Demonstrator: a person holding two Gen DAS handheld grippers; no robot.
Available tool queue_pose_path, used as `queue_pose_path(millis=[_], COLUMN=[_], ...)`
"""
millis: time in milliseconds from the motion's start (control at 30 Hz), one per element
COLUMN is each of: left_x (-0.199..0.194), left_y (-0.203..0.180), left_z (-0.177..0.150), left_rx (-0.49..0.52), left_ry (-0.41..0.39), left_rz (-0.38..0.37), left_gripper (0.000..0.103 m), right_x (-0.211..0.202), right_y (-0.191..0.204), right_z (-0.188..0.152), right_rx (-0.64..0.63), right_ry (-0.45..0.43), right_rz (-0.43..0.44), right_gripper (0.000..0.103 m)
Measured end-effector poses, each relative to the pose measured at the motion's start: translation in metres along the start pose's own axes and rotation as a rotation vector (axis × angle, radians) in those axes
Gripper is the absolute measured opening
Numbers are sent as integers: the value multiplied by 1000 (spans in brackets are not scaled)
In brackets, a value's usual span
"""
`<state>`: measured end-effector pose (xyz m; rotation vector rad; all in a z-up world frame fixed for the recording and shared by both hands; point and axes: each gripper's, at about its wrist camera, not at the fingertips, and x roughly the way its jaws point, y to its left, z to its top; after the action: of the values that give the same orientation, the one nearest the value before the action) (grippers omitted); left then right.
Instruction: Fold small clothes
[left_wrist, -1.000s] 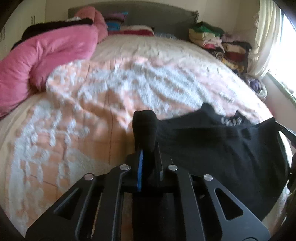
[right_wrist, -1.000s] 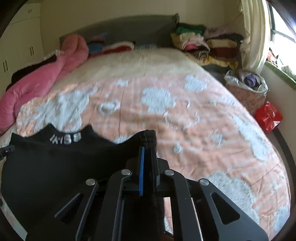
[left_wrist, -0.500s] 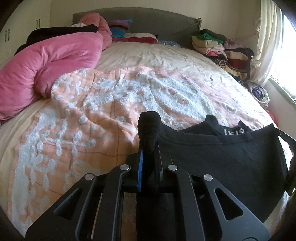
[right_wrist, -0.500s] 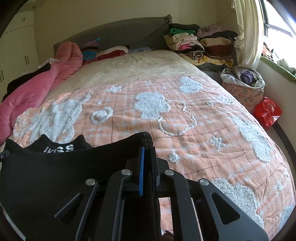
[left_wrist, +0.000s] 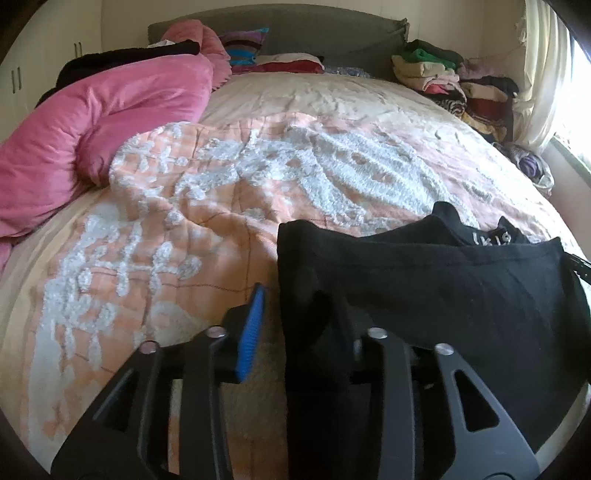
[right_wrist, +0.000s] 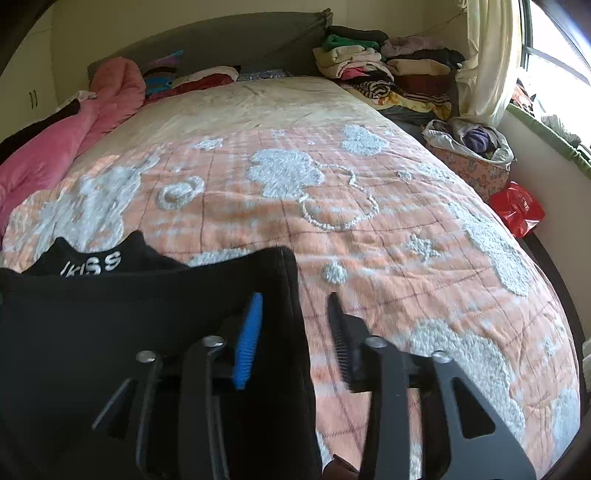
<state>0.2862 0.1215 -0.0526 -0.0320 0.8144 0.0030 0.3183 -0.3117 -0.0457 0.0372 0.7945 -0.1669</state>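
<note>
one basket (right_wrist: 476, 166) beside bed (right_wrist: 332, 229) holds clothes.

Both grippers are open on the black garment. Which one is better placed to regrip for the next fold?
Probably the right gripper: the black garment's corner edge stands between its open jaws. The left gripper has cloth draped over one finger.

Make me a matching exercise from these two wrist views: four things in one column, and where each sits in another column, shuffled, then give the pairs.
Things
1. black garment
2. pink duvet
3. stack of folded clothes
4. red bag

Places
A. on the floor beside the bed
B. piled near the headboard, window side
C. bunched along the bed's side away from the window
D. on the peach bedspread, next to both open claws

Pairs: 1-D, 2-C, 3-B, 4-A
</note>
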Motion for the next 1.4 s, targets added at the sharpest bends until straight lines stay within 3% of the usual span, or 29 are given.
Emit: queue_pose_path(millis=[200,367,667,1133,1400], left_x=[-6,-8,-22,-63,-93], left_y=[-2,0,10,19,21], left_z=[-7,-14,-34,-70,-82], left_rx=[22,18,-29,-54,-64], left_ry=[19,33,52,42,29], left_rz=[18,21,20,39,41], left_gripper=[47,51,65,74,81], right_x=[-15,-27,-52,-97,-128], right_y=[5,6,5,9,40], right_z=[-16,-32,-62,-106,-109], right_rx=[-7,-2,1,16,-66], right_ry=[-8,-3,-1,-7,-52], right_rz=[16,18,28,39,65], right_gripper=[58,71,79,90,95])
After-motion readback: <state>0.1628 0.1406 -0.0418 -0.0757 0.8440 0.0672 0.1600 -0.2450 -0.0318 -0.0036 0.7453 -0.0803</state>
